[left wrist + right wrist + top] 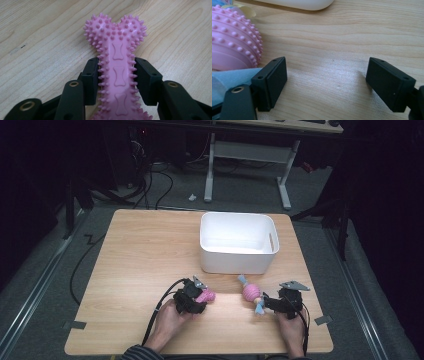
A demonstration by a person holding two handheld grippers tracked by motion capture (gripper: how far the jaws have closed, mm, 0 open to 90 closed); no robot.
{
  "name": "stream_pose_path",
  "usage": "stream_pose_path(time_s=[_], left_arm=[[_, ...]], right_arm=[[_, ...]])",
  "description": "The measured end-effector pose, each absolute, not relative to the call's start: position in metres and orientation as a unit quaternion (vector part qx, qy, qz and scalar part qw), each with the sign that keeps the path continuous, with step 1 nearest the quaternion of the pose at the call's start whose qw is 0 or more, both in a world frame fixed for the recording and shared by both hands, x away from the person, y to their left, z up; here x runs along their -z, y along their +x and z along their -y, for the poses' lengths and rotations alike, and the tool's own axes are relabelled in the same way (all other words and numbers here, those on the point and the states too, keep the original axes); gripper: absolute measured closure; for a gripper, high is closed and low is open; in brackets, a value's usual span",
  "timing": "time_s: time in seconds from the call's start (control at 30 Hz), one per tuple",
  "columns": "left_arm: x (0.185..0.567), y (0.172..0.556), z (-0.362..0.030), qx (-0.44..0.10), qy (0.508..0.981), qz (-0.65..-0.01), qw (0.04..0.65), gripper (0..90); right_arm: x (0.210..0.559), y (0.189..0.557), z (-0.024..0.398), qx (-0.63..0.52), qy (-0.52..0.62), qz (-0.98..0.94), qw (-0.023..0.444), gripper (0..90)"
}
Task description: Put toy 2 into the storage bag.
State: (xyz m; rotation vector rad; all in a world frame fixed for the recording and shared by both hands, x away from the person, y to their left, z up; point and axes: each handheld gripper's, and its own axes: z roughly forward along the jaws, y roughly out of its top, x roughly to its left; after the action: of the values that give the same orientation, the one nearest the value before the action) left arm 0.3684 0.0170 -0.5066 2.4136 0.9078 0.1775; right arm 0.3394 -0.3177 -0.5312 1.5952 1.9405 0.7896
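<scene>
Pink spiky bone toy (117, 62) pinched in the left gripper (117, 77) on the wooden table (145, 250).

Its two black pads press on the thin middle of the bone, one on each side, and little bone shapes are stamped along that middle. No words or brand names can be read on it. From above, the left gripper (192, 296) and the bone (206, 295) sit near the front edge of the table, well in front of the white plastic bin (238, 242). The right gripper (325, 80) has its pads spread wide apart with bare wood between them. A pink bumpy ball toy (233, 42) with a light blue strip lies just beside its left pad. From above, that ball toy (251, 292) lies between the two grippers, close to the right gripper (272, 302).
</scene>
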Motion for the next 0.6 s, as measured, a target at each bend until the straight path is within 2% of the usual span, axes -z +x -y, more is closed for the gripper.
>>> stream_pose_path(time_s=[0.6], left_arm=[[0.493, 0.371, -0.026, -0.06, 0.898, -0.334, 0.28, 58.4]], right_arm=[[0.531, 0.339, 0.318, -0.29, 0.586, -0.713, 0.251, 17.3]])
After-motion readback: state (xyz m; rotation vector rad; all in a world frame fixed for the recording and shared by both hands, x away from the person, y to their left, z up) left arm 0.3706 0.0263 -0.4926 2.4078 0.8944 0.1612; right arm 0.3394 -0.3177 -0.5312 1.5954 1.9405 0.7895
